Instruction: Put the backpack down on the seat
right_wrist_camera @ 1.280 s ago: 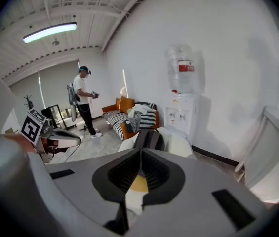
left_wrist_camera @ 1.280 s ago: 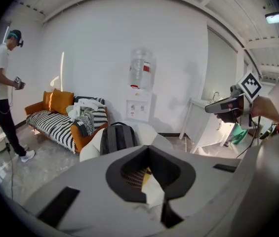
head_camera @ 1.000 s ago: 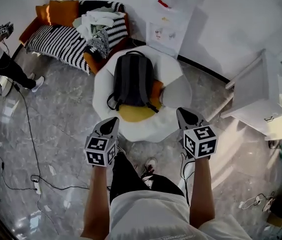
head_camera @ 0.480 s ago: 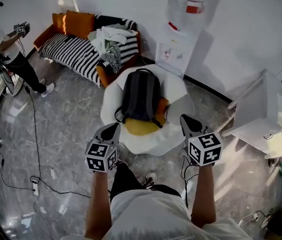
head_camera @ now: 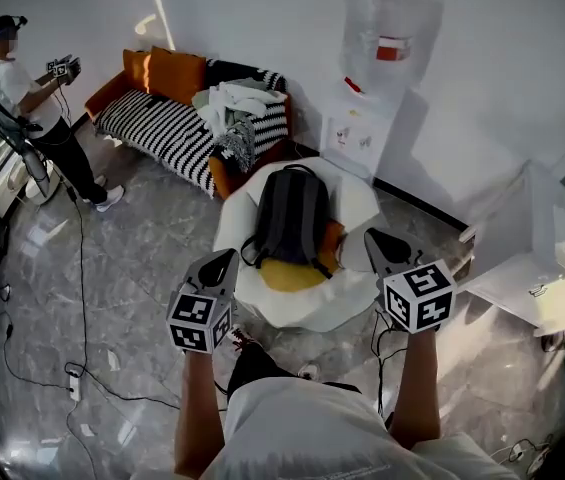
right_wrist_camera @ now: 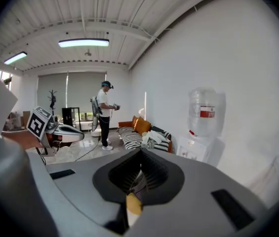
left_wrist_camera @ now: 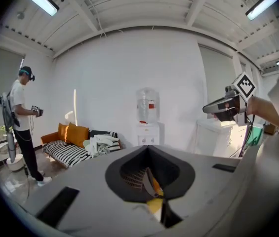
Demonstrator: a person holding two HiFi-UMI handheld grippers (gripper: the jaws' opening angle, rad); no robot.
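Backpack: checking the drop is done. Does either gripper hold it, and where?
Nothing is held. The left gripper and right gripper are shut and empty; the backpack lies on the seat.

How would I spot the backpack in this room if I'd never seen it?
Find the water dispenser against the white wall; just in front of it stands a round white seat. The backpack lies on that seat, dark grey with black straps, unlike the yellow cushion peeking out at its near end.

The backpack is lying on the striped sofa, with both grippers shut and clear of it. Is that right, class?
Not quite. The head view shows the backpack lying on the white round chair, not the striped sofa. The left gripper and the right gripper are shut and clear of it.
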